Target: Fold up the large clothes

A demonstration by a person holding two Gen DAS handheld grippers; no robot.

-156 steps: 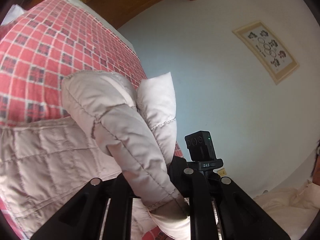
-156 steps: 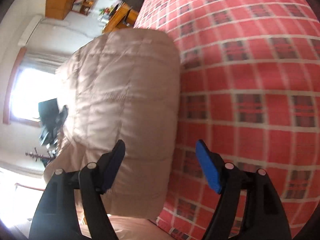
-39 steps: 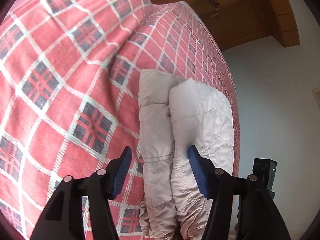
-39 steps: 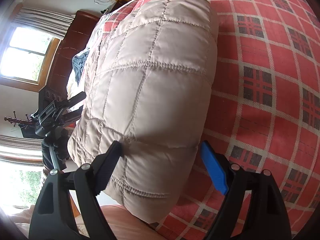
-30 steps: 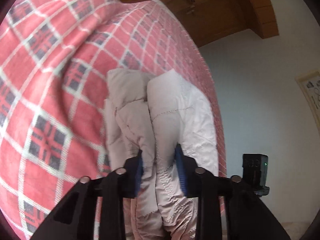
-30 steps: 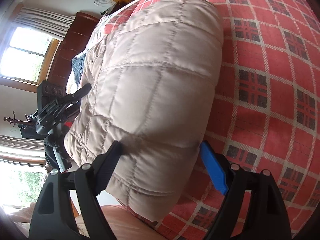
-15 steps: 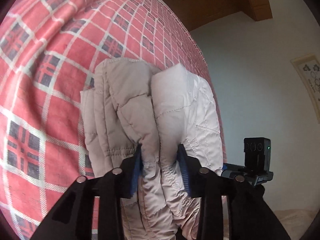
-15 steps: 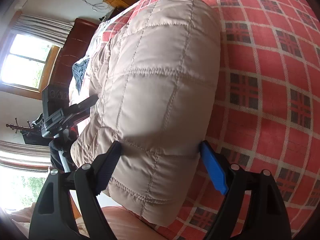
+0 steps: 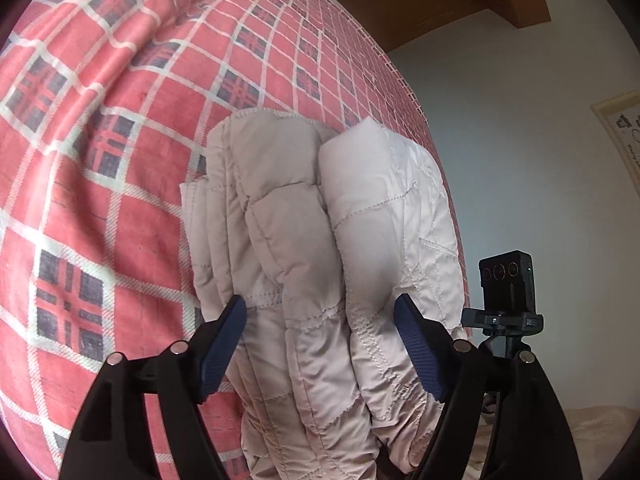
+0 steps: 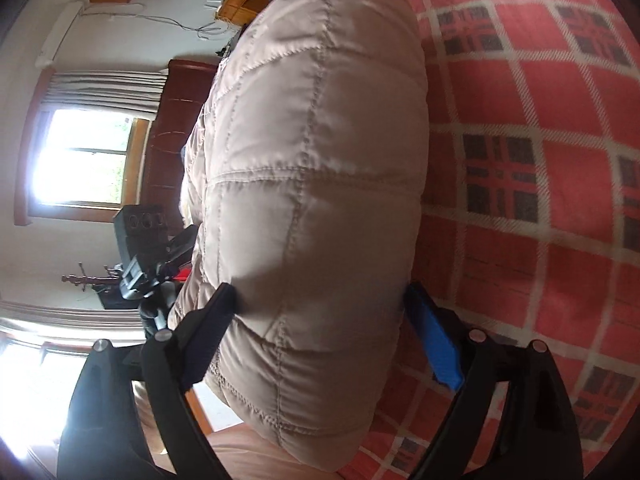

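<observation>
Right gripper (image 10: pixel 320 312) fingers (image 10: pixel 434 344) spread wide around folded quilted jacket (image 10: pixel 312 168) on plaid bedspread (image 10: pixel 540 140).

We found no legible text, label, brand or number in either view. A framed picture (image 9: pixel 622 136) on the wall carried small dark marks, too blurred for us to read. The small black camera (image 9: pixel 507 286) on its stand showed no readable marking.
</observation>
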